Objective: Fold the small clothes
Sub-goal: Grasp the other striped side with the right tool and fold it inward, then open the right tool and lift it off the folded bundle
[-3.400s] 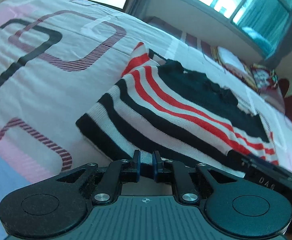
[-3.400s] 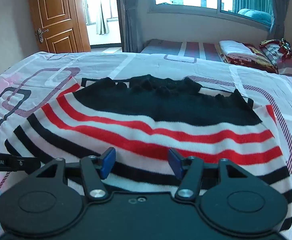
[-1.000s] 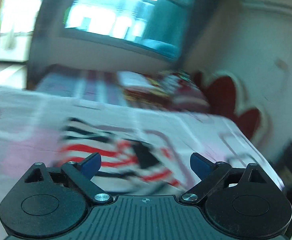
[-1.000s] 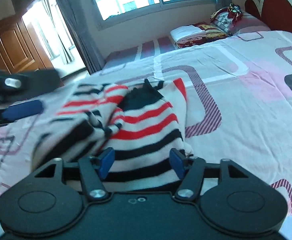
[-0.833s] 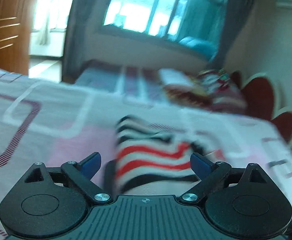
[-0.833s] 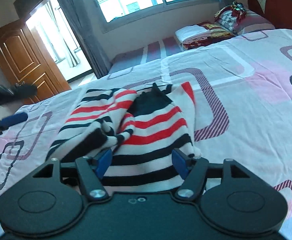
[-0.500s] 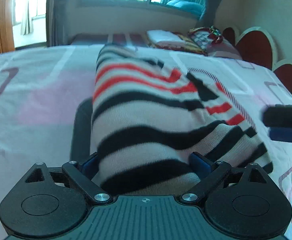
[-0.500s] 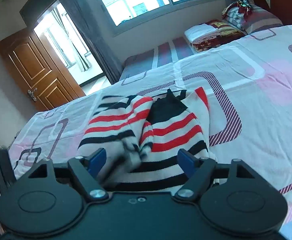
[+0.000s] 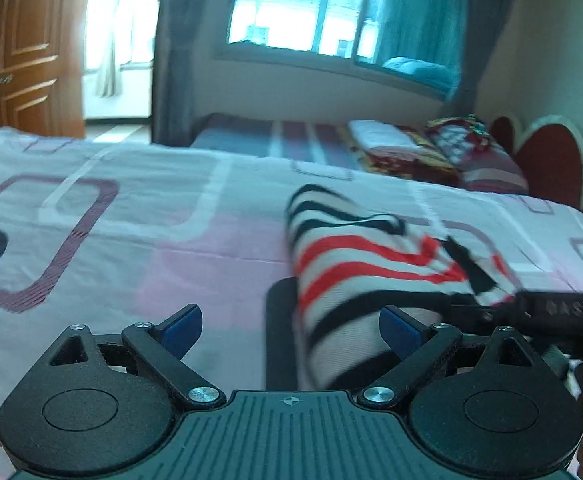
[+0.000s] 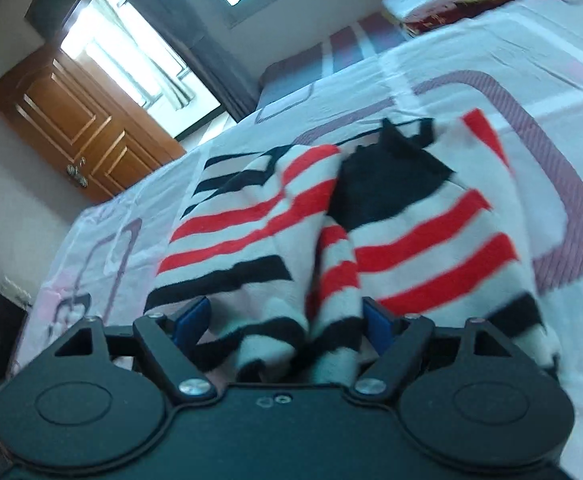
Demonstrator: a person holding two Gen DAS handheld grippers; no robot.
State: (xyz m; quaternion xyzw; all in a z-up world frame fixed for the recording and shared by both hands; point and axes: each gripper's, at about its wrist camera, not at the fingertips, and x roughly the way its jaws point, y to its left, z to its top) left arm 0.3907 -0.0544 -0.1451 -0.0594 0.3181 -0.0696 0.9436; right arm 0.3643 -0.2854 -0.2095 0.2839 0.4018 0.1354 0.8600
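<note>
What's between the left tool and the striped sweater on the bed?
Nothing visible. The open left tool sits right at the near end of the red, black and white striped knit sweater on the patterned bedsheet; only sheet and sweater lie ahead.

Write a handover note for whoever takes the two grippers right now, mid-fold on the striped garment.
Left gripper: open, empty, low over the bedsheet, near edge of the striped sweater just inside its right pad.
Right gripper: open, its jaws have just been opening then easing in; bunched sweater edge lies between the pads, not pressed.
Sweater: on the bed, both sides folded in over the middle, lumpy.
Done: side folds.
Left: probably smooth it, then fold it in half.
</note>
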